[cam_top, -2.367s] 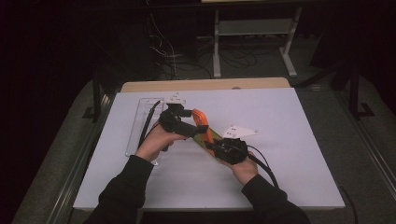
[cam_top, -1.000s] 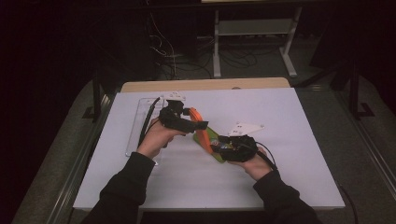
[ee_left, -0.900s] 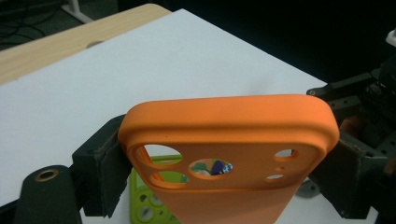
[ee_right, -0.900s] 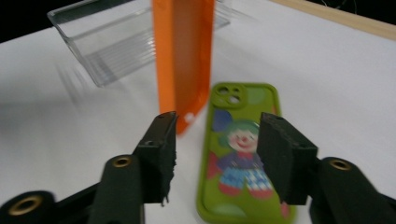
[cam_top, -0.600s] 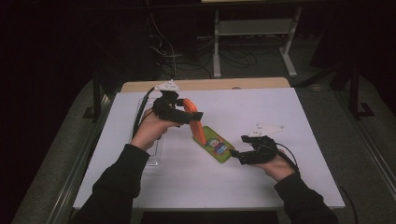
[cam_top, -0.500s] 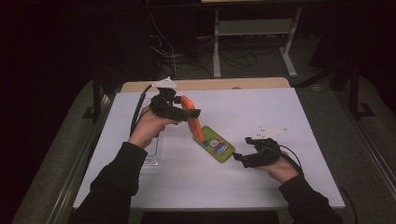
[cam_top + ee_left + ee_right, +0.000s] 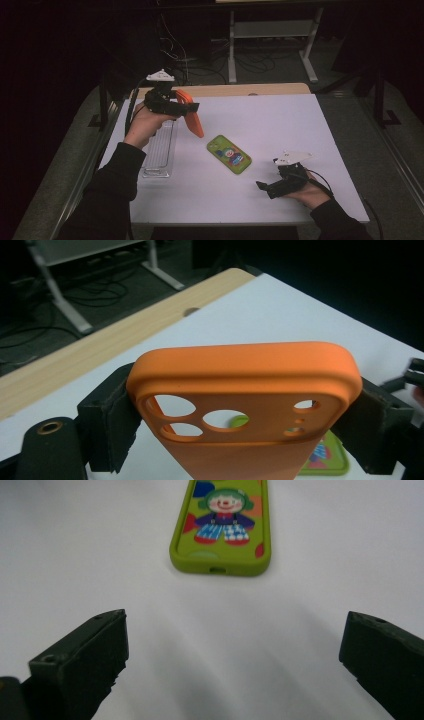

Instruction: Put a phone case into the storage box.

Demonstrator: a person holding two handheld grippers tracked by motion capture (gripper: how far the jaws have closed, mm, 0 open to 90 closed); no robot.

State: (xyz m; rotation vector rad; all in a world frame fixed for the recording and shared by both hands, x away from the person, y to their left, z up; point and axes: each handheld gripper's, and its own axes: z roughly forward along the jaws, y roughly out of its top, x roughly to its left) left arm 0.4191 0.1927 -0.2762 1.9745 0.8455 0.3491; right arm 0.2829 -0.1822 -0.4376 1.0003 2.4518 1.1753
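Orange phone case (image 7: 192, 116) is clenched in the left tool (image 7: 172, 106), lifted clear; right tool (image 7: 272, 187), jaws just opened, has released the green phone (image 7: 229, 154). Next, set the case aside.

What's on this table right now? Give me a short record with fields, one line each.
Left gripper: shut on the orange rubbery phone case, held above the table
Right gripper: open, nothing between the jaws, which have just been opening
Green phone case with a clown picture: flat on the white table, untouched
Clear plastic tray: at the table's left edge

White table (image 7: 310, 125) — green phone case (image 7: 229, 154) and clear tray (image 7: 161, 150) lying flat
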